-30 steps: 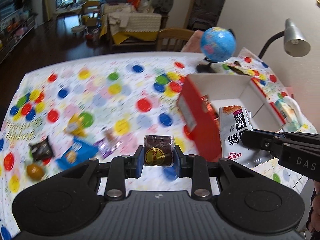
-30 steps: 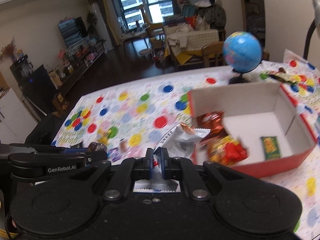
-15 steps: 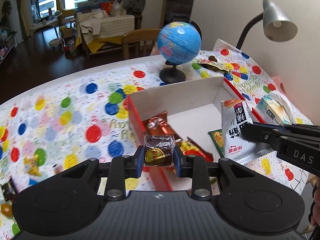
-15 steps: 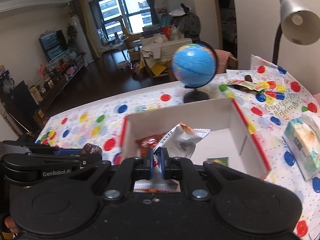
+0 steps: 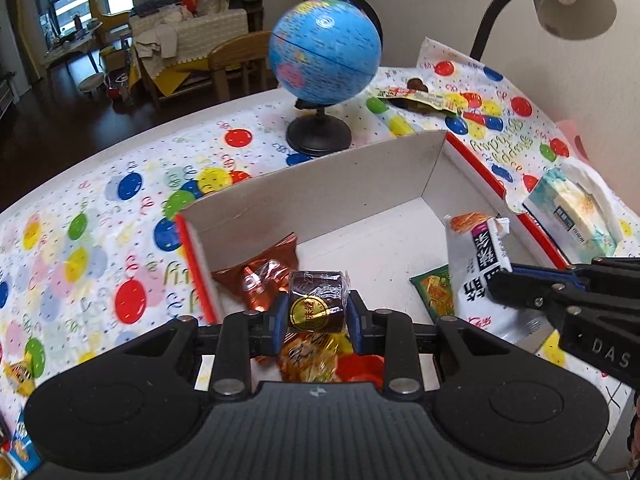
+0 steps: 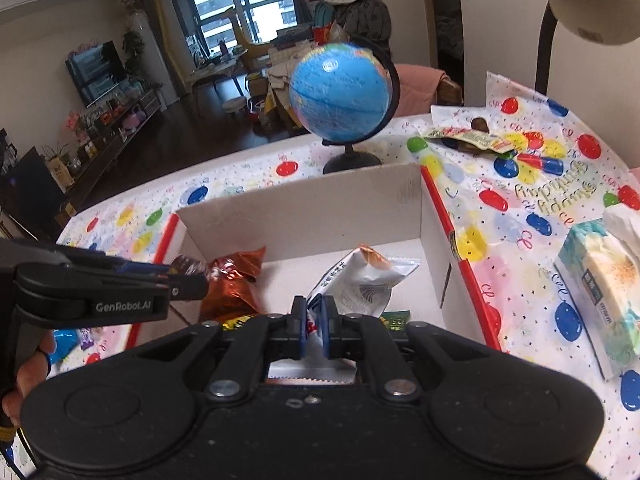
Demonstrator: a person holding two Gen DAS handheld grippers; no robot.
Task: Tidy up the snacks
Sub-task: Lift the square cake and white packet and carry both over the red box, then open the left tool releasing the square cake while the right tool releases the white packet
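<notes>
My left gripper (image 5: 317, 322) is shut on a small brown wrapped cake (image 5: 317, 305) with a gold label, held above the near left part of the red-and-white box (image 5: 320, 192). My right gripper (image 6: 314, 330) is shut on a white snack packet (image 6: 360, 280), held over the box (image 6: 304, 208) near its middle. The packet also shows in the left wrist view (image 5: 478, 264). Inside the box lie an orange foil bag (image 5: 260, 268), a green sachet (image 5: 434, 290) and yellow-red wrappers (image 5: 312, 354).
A blue globe (image 5: 324, 52) stands just behind the box. A tissue pack (image 6: 600, 288) lies right of the box. A desk lamp (image 5: 572, 0) hangs over the back right corner. A snack wrapper (image 6: 468, 136) lies at the back right. Loose snacks (image 5: 18, 372) lie far left.
Both grippers have moved right and forward from the open table to above the box, each still holding its snack. The box and globe now fill the view.
</notes>
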